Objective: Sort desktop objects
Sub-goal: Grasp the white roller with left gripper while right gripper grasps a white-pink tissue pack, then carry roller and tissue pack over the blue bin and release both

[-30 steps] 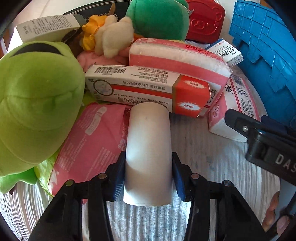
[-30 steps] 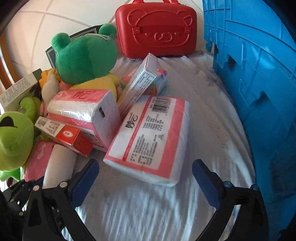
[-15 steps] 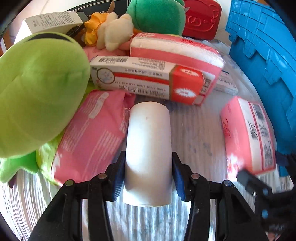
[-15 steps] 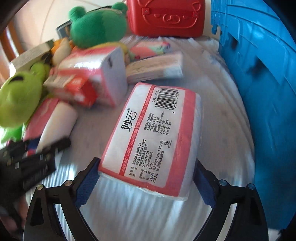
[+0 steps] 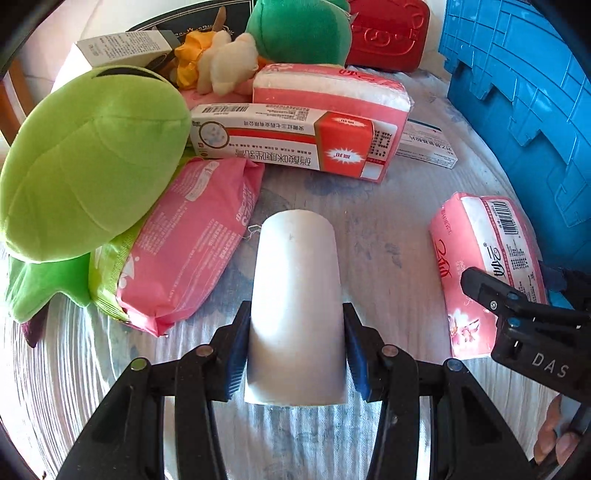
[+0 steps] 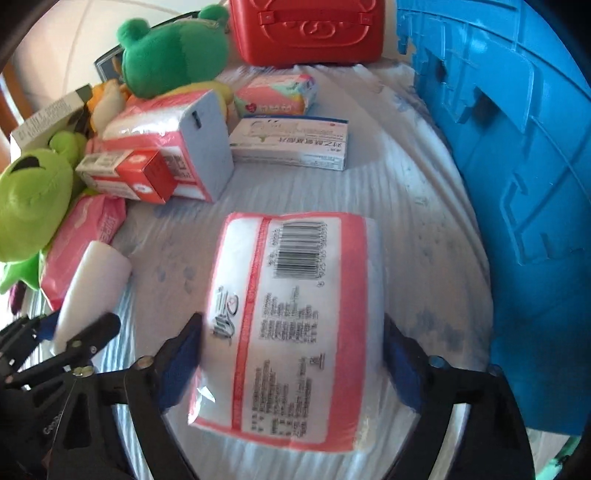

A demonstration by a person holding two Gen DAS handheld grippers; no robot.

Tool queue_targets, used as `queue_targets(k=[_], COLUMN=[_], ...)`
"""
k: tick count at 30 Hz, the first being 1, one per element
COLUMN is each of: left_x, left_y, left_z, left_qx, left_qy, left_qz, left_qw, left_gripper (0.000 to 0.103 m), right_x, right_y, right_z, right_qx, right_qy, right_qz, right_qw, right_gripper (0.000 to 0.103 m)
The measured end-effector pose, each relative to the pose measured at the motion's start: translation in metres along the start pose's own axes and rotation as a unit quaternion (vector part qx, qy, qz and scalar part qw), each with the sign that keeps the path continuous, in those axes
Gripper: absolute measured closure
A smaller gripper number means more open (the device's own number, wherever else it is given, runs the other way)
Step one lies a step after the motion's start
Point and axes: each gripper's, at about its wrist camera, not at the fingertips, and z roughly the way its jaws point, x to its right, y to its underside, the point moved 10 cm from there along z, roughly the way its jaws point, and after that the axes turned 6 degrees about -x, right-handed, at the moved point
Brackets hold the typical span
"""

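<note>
Pale ribbed cloth with faint blue flowers covered the desk (image 5: 399, 258), and a ribbed blue plastic crate (image 6: 517, 147) walled off its right side; the left claw (image 5: 295, 354) gripped a smooth white cylinder (image 5: 295, 302) between its blue pads, the roll lying lengthwise along the fingers; the right claw (image 6: 291, 354) pinched a soft, crinkly pink-and-white tissue pack (image 6: 291, 314) by its two long sides, barcode face up; beside the cylinder lay a glossy pink wipes packet (image 5: 192, 254) half under a plump lime-green plush (image 5: 88, 158), with a long red-and-white carton (image 5: 291, 144) leaning on a second tissue pack (image 5: 332, 88) just behind; farther back sat a dark-green plush (image 6: 173, 51), a hard red bear-embossed case (image 6: 306, 29) and a flat white medicine box (image 6: 291, 142); compared with a second earlier, the right claw had shut on the tissue pack and drawn it away from the pile, while the medicine box, formerly propped upright, now lay flat.
</note>
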Motion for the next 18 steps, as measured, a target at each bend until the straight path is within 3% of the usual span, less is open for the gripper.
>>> queue_targets(k=[7, 18], left_x=[-0.005, -0.005], left_y=[-0.016, -0.063], left_z=[-0.045, -0.184], left_qx=[0.04, 0.169], left_qy=[-0.005, -0.021], left_qz=[-0.002, 0.009], left_qw=[0.9992, 0.9854], left_gripper=[0.057, 0.057], right_x=[-0.018, -0.046], right_y=[0.0, -0.054], right_z=[-0.054, -0.205], right_qx=[0.052, 0.208], right_qy=[-0.016, -0.033], right_qz=[-0.039, -0.073], right_qw=[0.998, 0.975], right_gripper=[0.018, 0.018])
